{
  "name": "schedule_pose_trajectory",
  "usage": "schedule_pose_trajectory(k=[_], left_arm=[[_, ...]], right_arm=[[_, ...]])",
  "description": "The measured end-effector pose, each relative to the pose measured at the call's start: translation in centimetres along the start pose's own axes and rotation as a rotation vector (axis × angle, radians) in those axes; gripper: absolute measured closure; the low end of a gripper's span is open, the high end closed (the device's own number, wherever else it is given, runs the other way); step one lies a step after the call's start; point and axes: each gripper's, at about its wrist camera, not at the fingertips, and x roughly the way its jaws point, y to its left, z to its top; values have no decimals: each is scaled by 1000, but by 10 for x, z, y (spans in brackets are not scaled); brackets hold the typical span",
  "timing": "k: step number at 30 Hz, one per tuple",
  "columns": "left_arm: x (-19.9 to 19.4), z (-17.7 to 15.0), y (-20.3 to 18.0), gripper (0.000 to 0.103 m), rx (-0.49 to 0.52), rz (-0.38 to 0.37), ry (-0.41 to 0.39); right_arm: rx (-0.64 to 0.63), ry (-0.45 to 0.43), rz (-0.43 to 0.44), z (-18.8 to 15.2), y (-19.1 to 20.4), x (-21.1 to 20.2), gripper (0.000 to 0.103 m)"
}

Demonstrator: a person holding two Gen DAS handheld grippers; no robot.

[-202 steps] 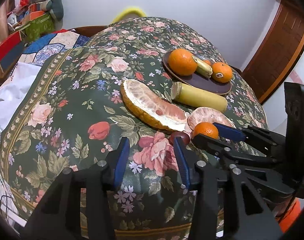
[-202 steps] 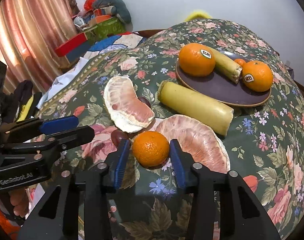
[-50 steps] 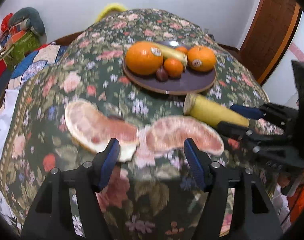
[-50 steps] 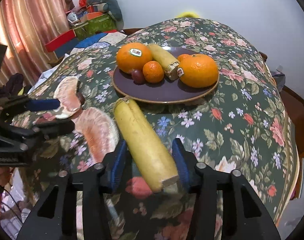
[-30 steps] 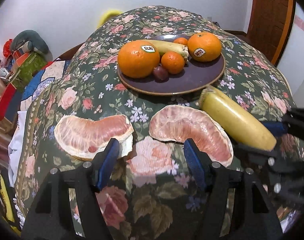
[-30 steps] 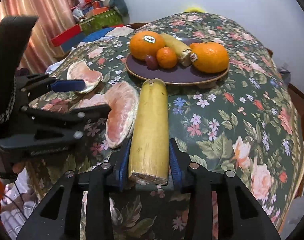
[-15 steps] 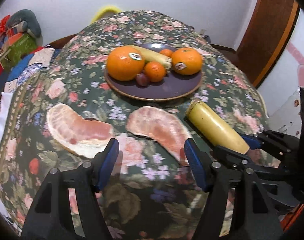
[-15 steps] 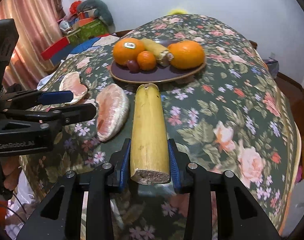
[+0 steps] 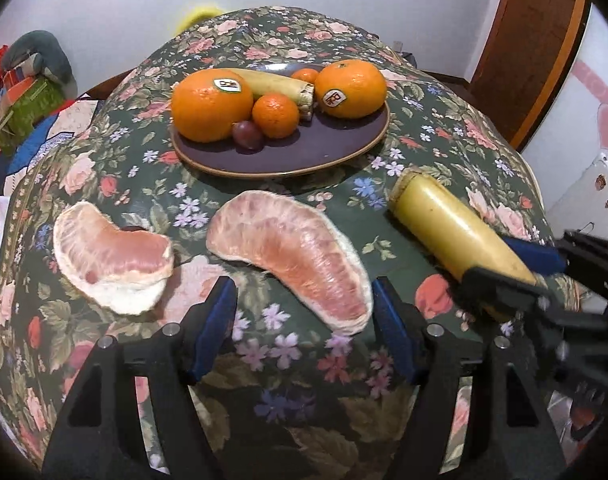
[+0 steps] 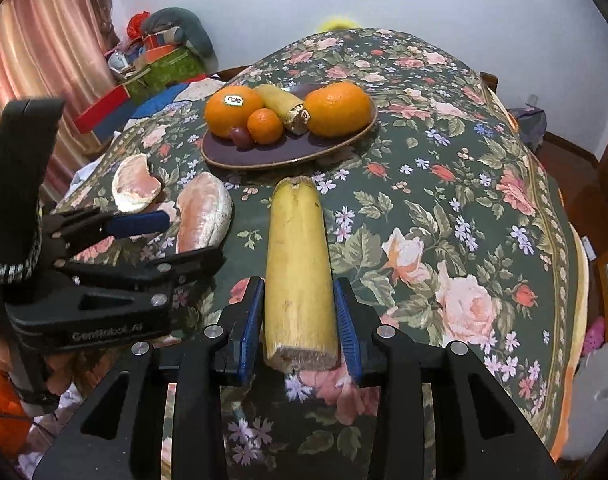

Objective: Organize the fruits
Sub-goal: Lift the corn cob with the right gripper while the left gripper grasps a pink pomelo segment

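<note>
Right claw around banana piece.

plate – on the tablecloth, holding two oranges, a mandarin, a grape and a banana piece | two pomelo segments – side by side just before the plate | banana – before the plate, right of the segments

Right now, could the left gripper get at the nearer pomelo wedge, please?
Probably yes: the left gripper is open and empty, the pomelo wedge lies uncovered on the tablecloth just ahead of its fingers, and nothing lies between them.
</note>
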Motion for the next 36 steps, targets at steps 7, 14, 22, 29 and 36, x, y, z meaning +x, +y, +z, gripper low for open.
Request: schedule_pose_trajectory(k=[7, 14, 22, 29, 36], left_arm=[[-14, -14, 28, 34, -20, 16, -2], [-15, -7, 36, 34, -58, -37, 9], [8, 14, 25, 34, -57, -58, 18], [18, 26, 28, 43, -91, -39, 22], [15, 25, 32, 57, -114, -36, 3]], right_arm=[[-17, -9, 12, 16, 6, 11, 71], [-36, 11, 11, 23, 10, 26, 71], [-20, 34, 36, 27, 6, 36, 70], [4, 14, 48, 29, 1, 35, 71], [25, -34, 26, 33, 0, 25, 71]])
